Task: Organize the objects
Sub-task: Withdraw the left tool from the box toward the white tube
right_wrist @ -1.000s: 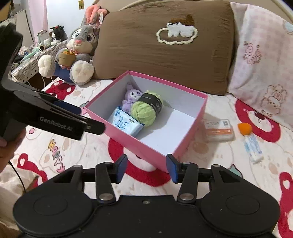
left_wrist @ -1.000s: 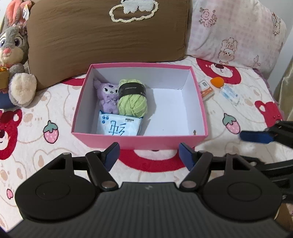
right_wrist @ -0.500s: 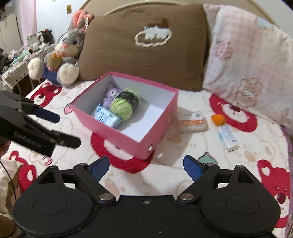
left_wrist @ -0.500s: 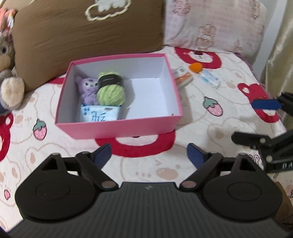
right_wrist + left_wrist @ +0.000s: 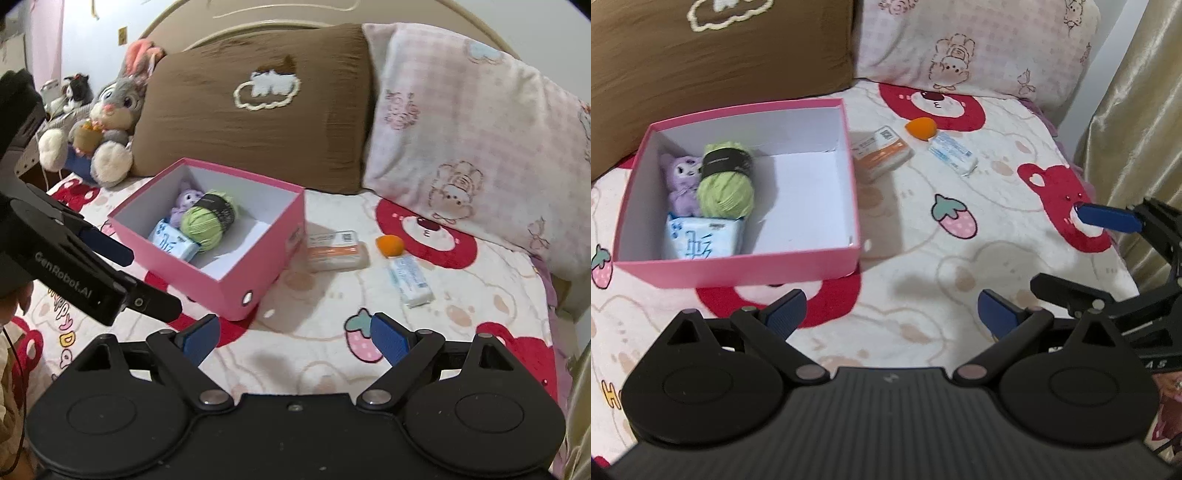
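Note:
A pink box (image 5: 738,266) (image 5: 258,266) sits on the bed and holds a purple plush (image 5: 681,177) (image 5: 186,197), a green yarn ball (image 5: 726,184) (image 5: 207,219) and a blue-white packet (image 5: 701,240) (image 5: 171,240). To its right lie an orange-white box (image 5: 882,151) (image 5: 334,249), an orange sponge (image 5: 921,127) (image 5: 389,245) and a white tube (image 5: 953,153) (image 5: 410,277). My left gripper (image 5: 890,314) is open and empty over the bedspread in front of the box. My right gripper (image 5: 295,338) is open and empty, short of the small items.
A brown pillow (image 5: 258,110) and a pink pillow (image 5: 472,122) stand behind the box. A grey bunny plush (image 5: 99,125) sits at the back left. A gold curtain (image 5: 1137,110) hangs at the bed's right edge.
Both grippers have opened wider and drawn back and to the right. The box now sits further left in both views and the small items are nearer the middle.

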Demonstrator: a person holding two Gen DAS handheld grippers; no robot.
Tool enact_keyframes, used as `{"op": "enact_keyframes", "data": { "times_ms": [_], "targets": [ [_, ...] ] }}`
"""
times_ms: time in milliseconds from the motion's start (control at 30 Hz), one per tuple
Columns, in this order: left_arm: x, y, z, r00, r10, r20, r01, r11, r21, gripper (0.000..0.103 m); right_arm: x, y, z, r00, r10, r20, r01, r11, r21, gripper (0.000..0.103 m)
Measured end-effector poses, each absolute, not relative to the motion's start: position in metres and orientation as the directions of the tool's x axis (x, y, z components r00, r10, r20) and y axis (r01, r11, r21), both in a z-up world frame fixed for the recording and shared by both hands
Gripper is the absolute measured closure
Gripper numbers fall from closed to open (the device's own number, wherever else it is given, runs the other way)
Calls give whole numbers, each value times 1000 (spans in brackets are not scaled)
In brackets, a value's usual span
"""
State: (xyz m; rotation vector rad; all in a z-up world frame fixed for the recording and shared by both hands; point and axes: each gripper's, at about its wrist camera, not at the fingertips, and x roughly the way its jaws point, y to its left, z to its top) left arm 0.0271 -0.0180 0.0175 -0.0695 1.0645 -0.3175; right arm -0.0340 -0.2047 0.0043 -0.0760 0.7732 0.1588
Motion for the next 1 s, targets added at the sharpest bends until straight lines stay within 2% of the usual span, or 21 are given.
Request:
{"op": "enact_keyframes", "data": {
  "times_ms": [300, 533, 667, 1000],
  "targets": [
    [59, -58, 28, 452, -292, -843, 241, 950, -199, 3, -26, -246, -3, 697, 137, -704, -139, 989, 54, 12],
    [89, -79, 21, 380, -380, -843, 246, 920, -304, 5, -15, -264, -10, 712, 167, -682, -167, 984, 67, 12],
    [106, -91, 15, 377, -394, -838, 253, 914, -316, 6, -5, -271, -19, 736, 153, -659, -180, 983, 27, 12],
    [155, -131, -14, 476, -310, -823, 281, 940, -192, 6, 41, -308, -50, 730, 137, -670, -191, 982, -7, 13]
  ]
}}
